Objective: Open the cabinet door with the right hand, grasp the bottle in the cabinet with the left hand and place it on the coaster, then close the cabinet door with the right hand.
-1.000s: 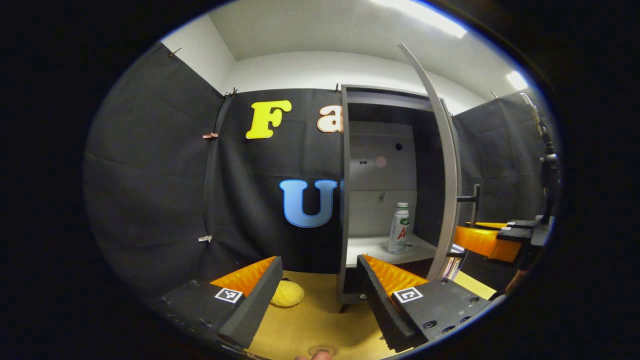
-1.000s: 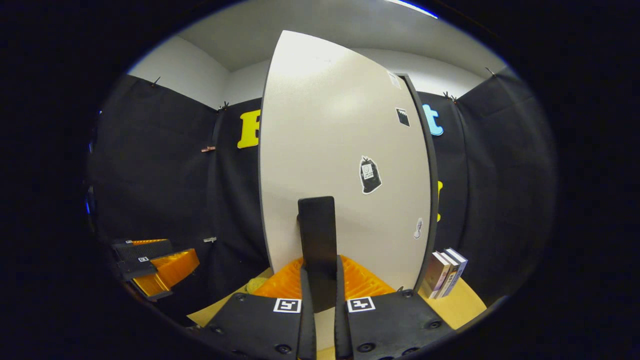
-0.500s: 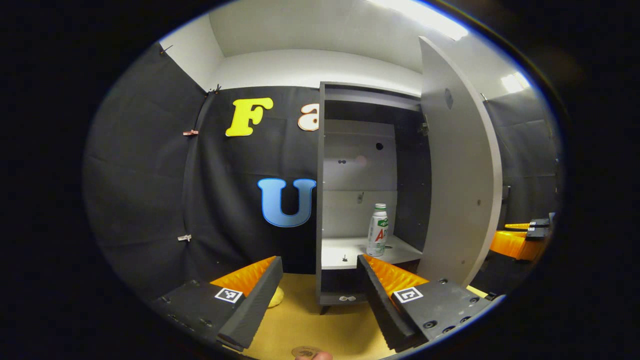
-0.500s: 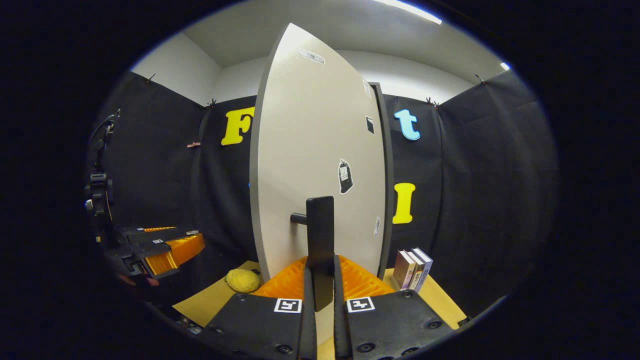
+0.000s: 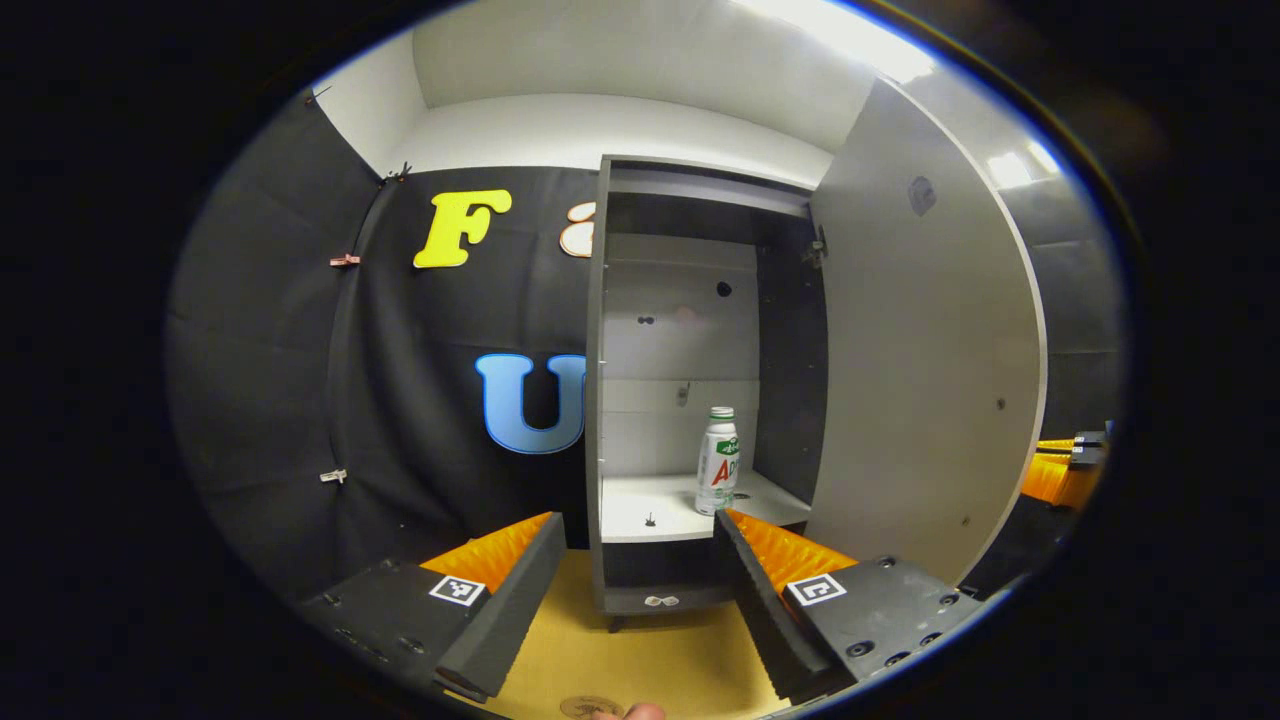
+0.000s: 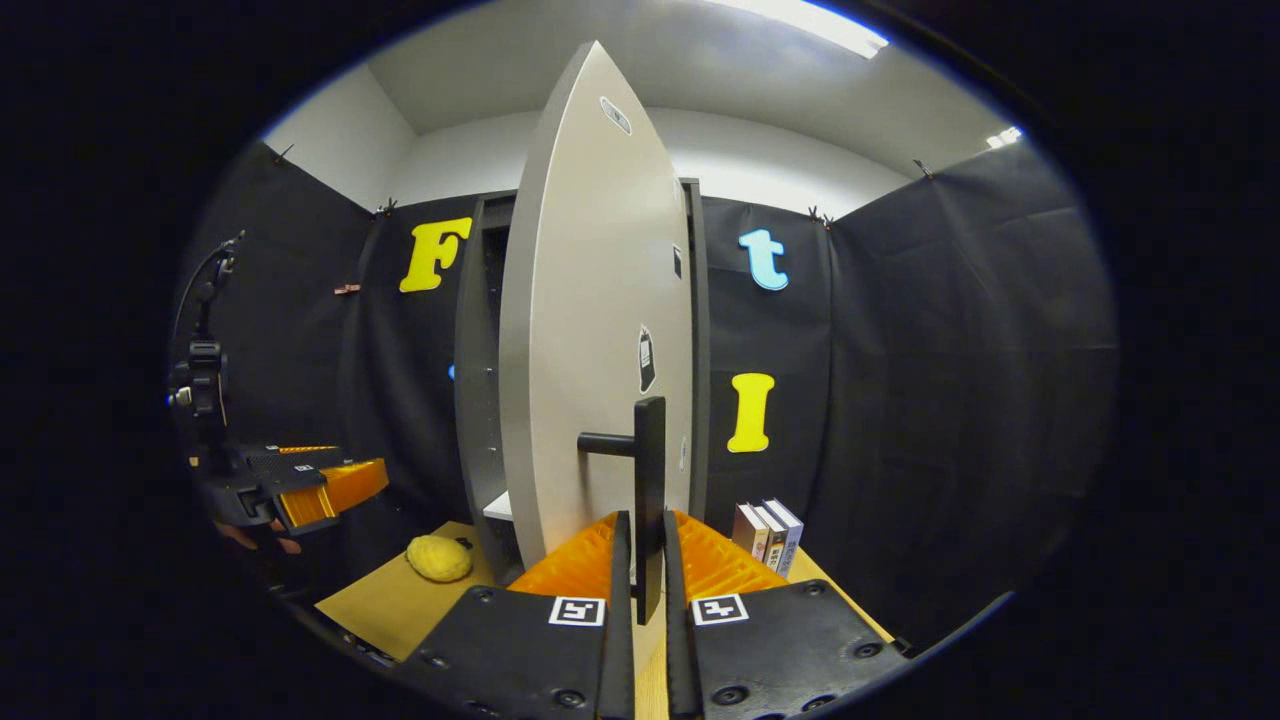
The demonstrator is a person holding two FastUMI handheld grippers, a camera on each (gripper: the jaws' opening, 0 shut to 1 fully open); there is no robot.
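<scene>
The left gripper hung over the counter with jaws wide apart and empty, facing the cabinet, where the bottle stood upright on the shelf. The right gripper had its jaws clamped on the open door's handle.

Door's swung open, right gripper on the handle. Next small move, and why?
Probably advance the left gripper toward the bottle: the cabinet door stands wide, the bottle stands upright on the shelf, and the left fingers are spread apart.
</scene>
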